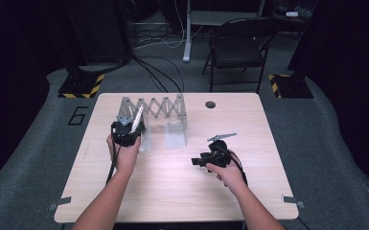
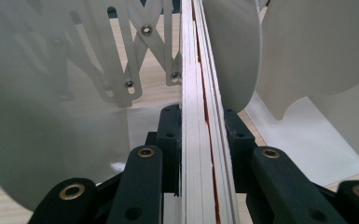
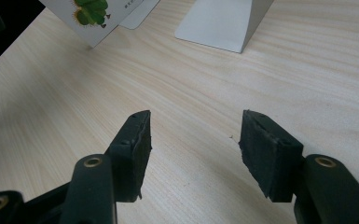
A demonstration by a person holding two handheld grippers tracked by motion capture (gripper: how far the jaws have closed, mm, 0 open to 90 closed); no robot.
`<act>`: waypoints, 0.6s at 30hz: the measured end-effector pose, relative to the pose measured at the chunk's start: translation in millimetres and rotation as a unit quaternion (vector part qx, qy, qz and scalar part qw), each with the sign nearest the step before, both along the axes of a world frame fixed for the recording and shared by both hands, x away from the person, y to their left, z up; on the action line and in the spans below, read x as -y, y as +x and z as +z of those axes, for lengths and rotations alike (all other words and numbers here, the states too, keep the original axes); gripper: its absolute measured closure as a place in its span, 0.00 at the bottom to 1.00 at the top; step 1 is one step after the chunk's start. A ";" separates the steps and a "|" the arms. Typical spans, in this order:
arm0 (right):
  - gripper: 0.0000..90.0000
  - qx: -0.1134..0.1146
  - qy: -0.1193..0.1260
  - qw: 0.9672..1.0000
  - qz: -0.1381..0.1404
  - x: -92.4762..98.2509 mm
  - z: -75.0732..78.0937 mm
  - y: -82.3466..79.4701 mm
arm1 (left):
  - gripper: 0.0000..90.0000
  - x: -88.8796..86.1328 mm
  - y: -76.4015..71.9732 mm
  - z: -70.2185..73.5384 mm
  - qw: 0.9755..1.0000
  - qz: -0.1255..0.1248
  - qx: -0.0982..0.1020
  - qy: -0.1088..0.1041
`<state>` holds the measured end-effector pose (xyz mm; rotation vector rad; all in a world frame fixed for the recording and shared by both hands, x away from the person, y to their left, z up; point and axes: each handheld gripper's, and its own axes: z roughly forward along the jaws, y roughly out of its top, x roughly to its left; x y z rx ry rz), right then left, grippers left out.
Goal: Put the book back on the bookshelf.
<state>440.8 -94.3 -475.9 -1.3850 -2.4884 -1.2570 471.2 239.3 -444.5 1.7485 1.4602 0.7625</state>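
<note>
A thin book [image 2: 200, 116] is being clamped by the left tongs [image 2: 200, 140] at the accordion rack [image 1: 153, 106]; it should be guided upright between dividers. The right tongs [image 3: 193, 144] are being held apart, empty, over the desk [image 3: 168, 84].

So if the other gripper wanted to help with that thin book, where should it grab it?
Probably the top edge of the book, coming from above. It stands on edge among the dividers of the expanding rack, so its flat faces are crowded, and the left gripper already clamps its near edge. The right gripper is open over bare table.
</note>
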 end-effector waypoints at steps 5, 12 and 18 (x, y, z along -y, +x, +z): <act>0.48 0.000 -0.002 1.000 0.000 -0.3 -0.3 0.1 | 0.81 0.1 -2.4 2.2 1.000 -0.002 0.003 0.004; 0.48 -0.002 0.001 1.000 -0.001 0.0 -1.1 0.5 | 0.73 -0.9 -12.1 16.1 0.999 -0.010 0.038 0.016; 0.48 -0.006 0.001 1.000 0.000 -1.1 -3.0 2.2 | 0.69 -6.9 -17.0 22.9 0.999 -0.020 0.035 0.011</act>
